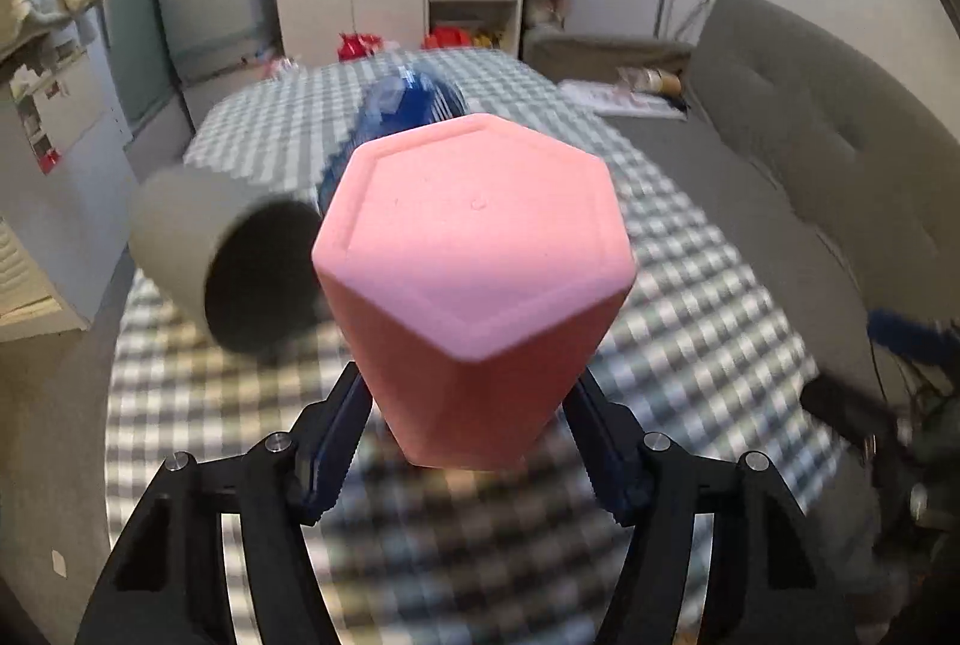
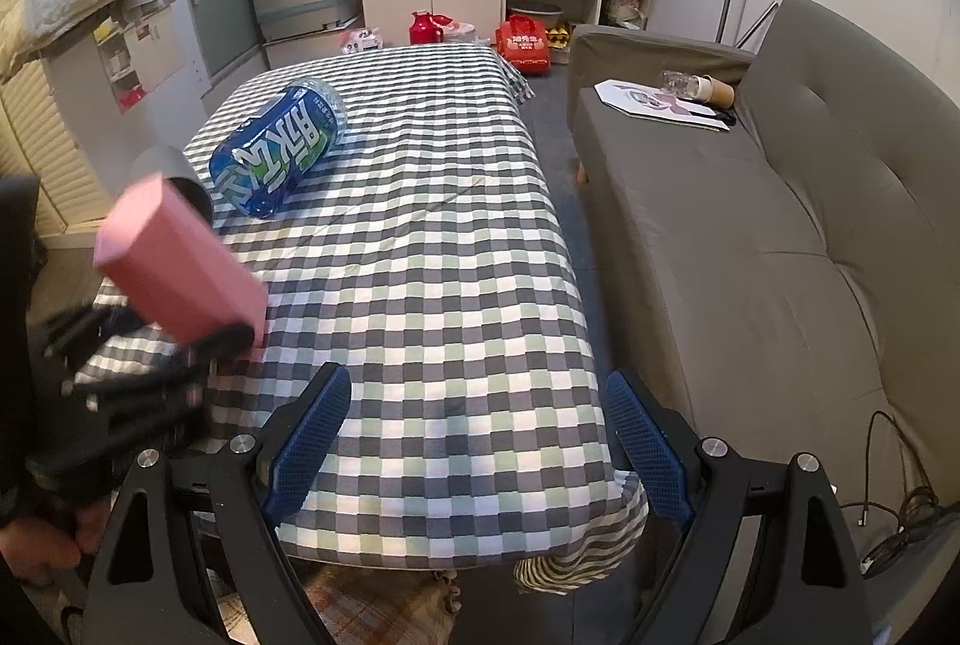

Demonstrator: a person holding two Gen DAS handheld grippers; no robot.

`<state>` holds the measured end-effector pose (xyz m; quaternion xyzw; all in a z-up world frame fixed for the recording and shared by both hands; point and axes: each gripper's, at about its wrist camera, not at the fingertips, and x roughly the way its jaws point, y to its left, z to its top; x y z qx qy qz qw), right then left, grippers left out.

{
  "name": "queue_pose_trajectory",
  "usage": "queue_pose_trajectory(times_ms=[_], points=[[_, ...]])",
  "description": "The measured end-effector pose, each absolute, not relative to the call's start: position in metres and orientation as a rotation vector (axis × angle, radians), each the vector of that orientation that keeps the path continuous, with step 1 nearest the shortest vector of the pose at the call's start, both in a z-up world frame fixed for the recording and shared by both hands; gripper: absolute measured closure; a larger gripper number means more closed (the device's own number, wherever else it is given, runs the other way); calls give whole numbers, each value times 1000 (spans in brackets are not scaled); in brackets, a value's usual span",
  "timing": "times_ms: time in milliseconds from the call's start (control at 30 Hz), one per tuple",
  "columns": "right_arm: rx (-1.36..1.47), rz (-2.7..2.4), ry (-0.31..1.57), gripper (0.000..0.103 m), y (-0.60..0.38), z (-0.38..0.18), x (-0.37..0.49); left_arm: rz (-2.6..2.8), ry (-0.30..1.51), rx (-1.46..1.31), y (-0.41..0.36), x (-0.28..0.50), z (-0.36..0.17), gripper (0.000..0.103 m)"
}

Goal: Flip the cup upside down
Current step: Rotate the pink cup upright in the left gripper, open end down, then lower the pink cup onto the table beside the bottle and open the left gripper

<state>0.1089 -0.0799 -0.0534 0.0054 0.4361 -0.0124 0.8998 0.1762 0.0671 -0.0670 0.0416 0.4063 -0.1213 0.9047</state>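
A pink hexagonal cup [image 1: 474, 279] fills the left wrist view with its flat base toward the camera. My left gripper [image 1: 468, 441] is shut on the pink cup and holds it above the checkered table [image 1: 690, 333]. In the right wrist view the same pink cup [image 2: 180, 261] is tilted, base up and to the left, held by the left gripper [image 2: 198, 345] over the table's left edge. My right gripper [image 2: 477, 441] is open and empty above the table's near end [image 2: 456, 321].
A grey cup [image 1: 204, 249] lies on its side at the table's left, also in the right wrist view [image 2: 168, 177]. A blue-labelled water bottle [image 2: 279, 147] lies beside it. A grey sofa [image 2: 780, 225] runs along the right. Cabinets and a fridge stand behind.
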Motion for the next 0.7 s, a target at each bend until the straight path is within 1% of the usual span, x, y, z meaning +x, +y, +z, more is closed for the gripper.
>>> queue_pose_trajectory(times_ms=[67,167,233,333,467,567,700], points=[[12,-27,907,16,-80,-55,110,-246,829,75,67,184,-68,37],[13,-27,913,16,-80,-58,111,-241,861,95,65,190,-82,36],[13,-23,916,16,-80,-58,112,-245,830,112,64,186,-84,36],[10,-23,916,16,-79,-57,111,-247,836,109,64,185,-83,36],[12,-25,907,16,-79,-53,108,-226,884,116,67,183,-88,30],[13,-24,898,16,-80,-46,104,-238,891,114,72,176,-84,23],[16,-21,876,16,-79,-33,96,-252,916,91,86,159,-73,22]])
